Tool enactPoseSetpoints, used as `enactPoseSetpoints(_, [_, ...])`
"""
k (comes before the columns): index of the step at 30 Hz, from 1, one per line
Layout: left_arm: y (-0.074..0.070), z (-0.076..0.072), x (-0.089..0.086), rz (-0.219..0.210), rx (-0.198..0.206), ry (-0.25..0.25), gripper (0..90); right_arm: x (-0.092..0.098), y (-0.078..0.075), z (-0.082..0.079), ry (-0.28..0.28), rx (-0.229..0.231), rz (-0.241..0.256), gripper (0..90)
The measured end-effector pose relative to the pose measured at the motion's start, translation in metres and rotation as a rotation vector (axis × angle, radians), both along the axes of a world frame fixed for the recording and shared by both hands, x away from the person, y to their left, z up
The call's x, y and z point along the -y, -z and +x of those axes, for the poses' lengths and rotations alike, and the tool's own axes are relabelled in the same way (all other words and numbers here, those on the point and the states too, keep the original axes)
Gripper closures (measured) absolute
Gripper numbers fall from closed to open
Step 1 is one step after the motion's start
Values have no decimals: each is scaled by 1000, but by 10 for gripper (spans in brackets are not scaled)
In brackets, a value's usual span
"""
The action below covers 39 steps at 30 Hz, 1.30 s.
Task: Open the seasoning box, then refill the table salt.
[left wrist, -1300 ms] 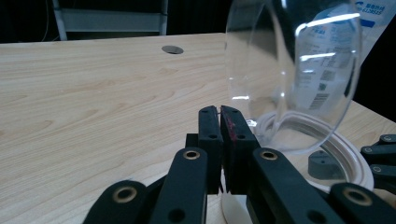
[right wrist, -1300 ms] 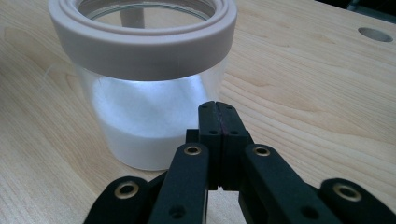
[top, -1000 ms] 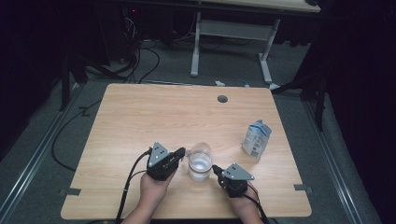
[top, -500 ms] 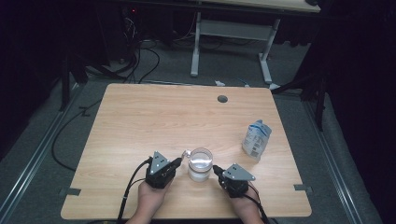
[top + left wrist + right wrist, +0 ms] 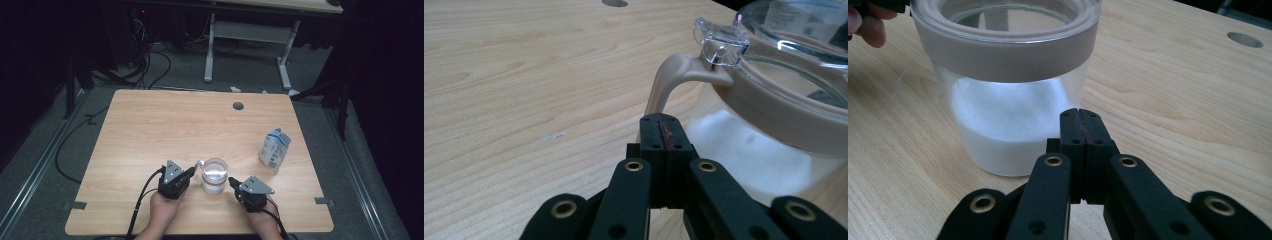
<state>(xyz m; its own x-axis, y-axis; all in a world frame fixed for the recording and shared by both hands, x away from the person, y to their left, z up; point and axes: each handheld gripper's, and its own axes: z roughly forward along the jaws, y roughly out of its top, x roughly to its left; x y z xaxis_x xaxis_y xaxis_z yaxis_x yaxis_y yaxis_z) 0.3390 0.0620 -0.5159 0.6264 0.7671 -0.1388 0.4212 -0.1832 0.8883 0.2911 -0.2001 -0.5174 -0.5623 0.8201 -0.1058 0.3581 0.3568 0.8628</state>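
A clear jar [image 5: 214, 176] stands upright low in the centre of the high view, on the near part of a pale wooden table [image 5: 165, 125], its long axis vertical and its mouth facing up. It is partly filled with a white powder [image 5: 1008, 125] and closed by a transparent lid [image 5: 794, 50] seated in a beige collar. From that collar a beige handle [image 5: 669, 80] with a clear latch tab [image 5: 720, 42] sticks out toward the left of the high view, pointing at the left gripper [image 5: 192, 171]. That gripper sits just left of the jar, its jaws pressed flat together with nothing between them; in the left gripper view their tips lie right below the handle, and whether they touch it cannot be told. The right gripper [image 5: 232, 182] sits just right of the jar, its jaws likewise closed on nothing, tips near the glass wall in the right gripper view. The jar's far side is cut off at the right edge of the left gripper view, and its top is cut off at the upper edge of the right gripper view. A small blue and white carton [image 5: 274, 148] stands to the right of centre in the high view, its print too small to read.
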Motion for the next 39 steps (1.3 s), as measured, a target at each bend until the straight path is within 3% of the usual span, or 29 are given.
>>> enactPoseSetpoints(15, [-3,33,18,11,3,18,900,5,-2,-2,11,10,3,899])
enactPoseSetpoints(19, [-2,36,18,-5,-3,14,900,6,-1,-2,15,7,1,900])
enactPoseSetpoints(25, [-2,27,1,-7,9,-4,899,8,-2,-4,22,9,2,900])
enactPoseSetpoints(27, [-3,20,-15,-4,17,-25,871,9,-2,-5,26,10,4,900])
enactPoseSetpoints(28, [-3,12,-17,-176,11,-104,858,9,-2,-5,28,10,5,900])
enactPoseSetpoints(29, [-3,7,-23,-213,10,-126,842,10,-3,-5,28,12,6,900])
enactPoseSetpoints(30, [-4,3,-35,-188,18,-129,818,10,-4,-5,31,10,8,900])
enactPoseSetpoints(31, [-5,0,-50,-118,25,-117,789,11,-4,-5,31,11,9,900])
enactPoseSetpoints(32, [-5,-5,-52,-220,10,-163,764,11,-5,-5,33,14,12,900])
enactPoseSetpoints(33, [-5,-8,-64,-172,17,-168,739,11,-6,-5,34,17,16,900])
enactPoseSetpoints(34, [-6,-10,-80,-89,24,-155,715,11,-7,-5,35,15,21,900])
enactPoseSetpoints(35, [-6,-13,-92,-37,31,-152,686,11,-7,-4,36,18,19,900])
enactPoseSetpoints(37, [-6,-16,-100,-32,35,-170,643,11,-8,-4,38,21,19,900])
enactPoseSetpoints(38, [-3,-21,-119,42,52,-179,619,11,-10,-2,42,19,22,900])
enactPoseSetpoints(39, [0,-24,-130,39,43,-201,600,10,-11,-2,42,19,25,900])
